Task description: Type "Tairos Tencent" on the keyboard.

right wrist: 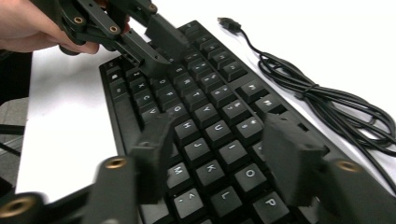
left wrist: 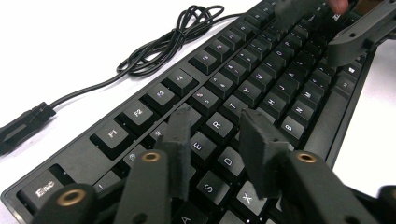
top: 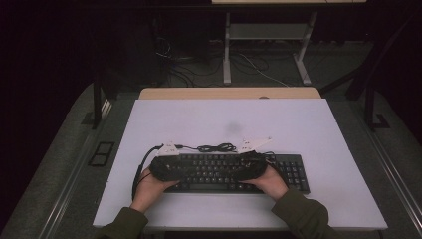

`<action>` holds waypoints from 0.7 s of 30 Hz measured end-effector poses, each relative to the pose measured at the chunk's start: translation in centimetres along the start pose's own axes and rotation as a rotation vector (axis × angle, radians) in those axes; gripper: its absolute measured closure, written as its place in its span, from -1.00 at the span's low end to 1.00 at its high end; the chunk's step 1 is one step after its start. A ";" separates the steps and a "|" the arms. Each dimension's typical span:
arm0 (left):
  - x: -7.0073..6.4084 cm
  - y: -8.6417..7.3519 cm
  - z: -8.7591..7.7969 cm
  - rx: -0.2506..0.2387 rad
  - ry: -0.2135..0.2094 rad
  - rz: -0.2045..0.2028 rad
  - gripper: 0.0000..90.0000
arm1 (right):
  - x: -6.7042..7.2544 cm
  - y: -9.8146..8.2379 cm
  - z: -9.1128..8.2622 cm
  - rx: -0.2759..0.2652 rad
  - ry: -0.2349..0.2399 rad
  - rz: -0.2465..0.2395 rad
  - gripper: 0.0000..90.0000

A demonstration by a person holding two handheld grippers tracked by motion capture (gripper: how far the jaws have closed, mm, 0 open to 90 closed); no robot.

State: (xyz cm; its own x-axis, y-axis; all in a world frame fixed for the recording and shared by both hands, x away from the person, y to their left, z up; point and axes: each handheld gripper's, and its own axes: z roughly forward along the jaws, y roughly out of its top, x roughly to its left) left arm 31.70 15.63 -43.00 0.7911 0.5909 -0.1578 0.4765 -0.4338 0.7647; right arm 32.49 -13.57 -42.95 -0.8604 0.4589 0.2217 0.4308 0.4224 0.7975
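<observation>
Grippers hover over my keyboard, jaws part open and empty: left gripper, right gripper; next, probably, pressing a key.

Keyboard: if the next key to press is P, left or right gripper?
Right. In its own view the right gripper hovers over the J, K, O, P keys of the keyboard, with P just by its jaws. The left gripper sits over E, R, D, S at the other end.

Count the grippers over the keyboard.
2. The left gripper hovers above the left end of the keyboard, and the right gripper above its middle.
</observation>
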 end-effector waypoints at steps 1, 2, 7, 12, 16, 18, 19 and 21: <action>0.0 0.0 0.0 -0.002 -0.001 0.000 0.31 | 0.1 0.0 0.1 0.003 0.005 -0.002 0.15; 0.0 0.0 0.0 -0.003 0.001 -0.001 0.27 | 0.2 0.0 0.1 0.007 0.011 -0.007 0.20; 0.0 -0.2 0.0 -0.005 0.011 -0.007 0.07 | 0.7 0.1 0.5 0.019 0.026 -0.023 0.41; 0.0 -0.2 -0.1 -0.014 0.019 -0.016 -0.07 | 1.1 0.0 0.8 0.027 0.031 -0.031 0.61; 0.1 -0.3 -0.2 -0.017 0.023 -0.015 -0.13 | 1.4 0.1 1.0 0.034 0.041 -0.041 0.78; 0.0 -0.3 -0.2 -0.019 0.027 -0.019 -0.16 | 1.6 0.1 1.2 0.040 0.043 -0.046 0.84; 0.0 -0.3 -0.2 -0.020 0.027 -0.020 -0.17 | 1.6 0.1 1.2 0.044 0.043 -0.050 0.89; 0.1 -0.3 -0.2 -0.020 0.028 -0.017 -0.19 | 1.8 0.1 1.4 0.050 0.046 -0.056 0.97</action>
State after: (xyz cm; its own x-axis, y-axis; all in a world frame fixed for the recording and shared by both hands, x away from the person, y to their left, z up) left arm 31.52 15.92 -43.16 0.7719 0.6169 -0.1534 0.4817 -0.4101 0.7745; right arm 31.37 -11.61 -43.26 -0.8946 0.3974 0.2043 0.3938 0.4853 0.7807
